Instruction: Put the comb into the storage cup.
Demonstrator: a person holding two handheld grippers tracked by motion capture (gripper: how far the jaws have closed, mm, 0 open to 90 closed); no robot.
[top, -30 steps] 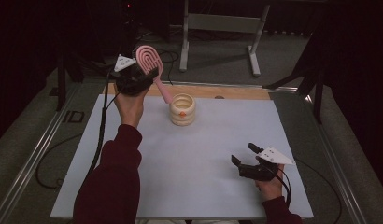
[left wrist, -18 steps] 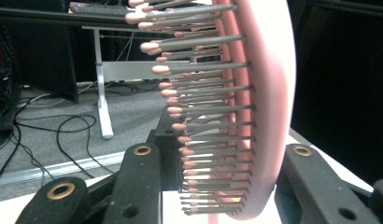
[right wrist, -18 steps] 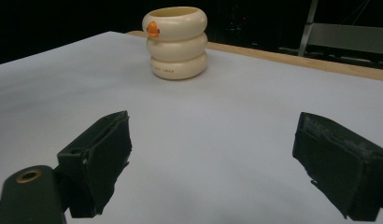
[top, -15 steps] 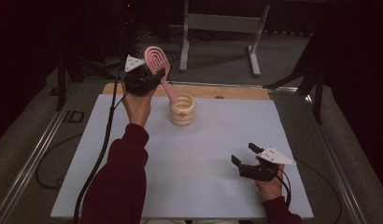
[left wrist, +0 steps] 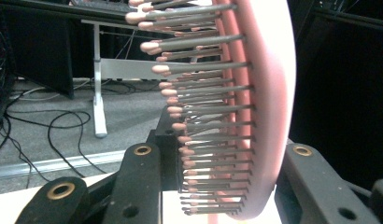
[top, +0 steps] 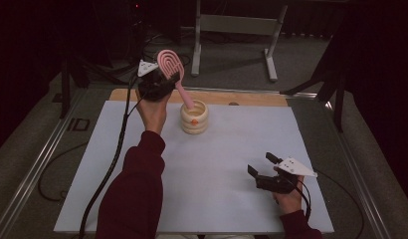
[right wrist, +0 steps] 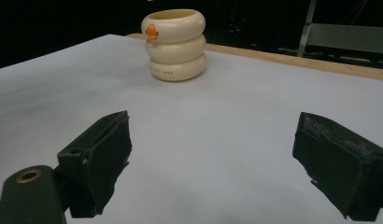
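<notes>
The left gripper pinches a pink hairbrush by its head, jaws pressed on either side of it; in the left gripper view the bristles run between the two black jaws. The brush hangs tilted, handle down, with the handle's tip at or just inside the mouth of the cream ringed cup that stands near the far edge of the white mat. Whether the tip touches the inner wall cannot be told from the high view, as the rim hides it.

The right gripper rests low on the mat near the person's side, well apart from the cup, jaws spread with nothing between them; its own view looks across the mat at the cup with its small orange mark.

The likely risks lie in the tilt. The handle enters at a slant, so a push downward could press sideways on the rim and tip or slide the light cup, which nothing steadies. A release made too early could let the heavy head swing over and topple brush and cup together. The grip on bristles may also slip.
</notes>
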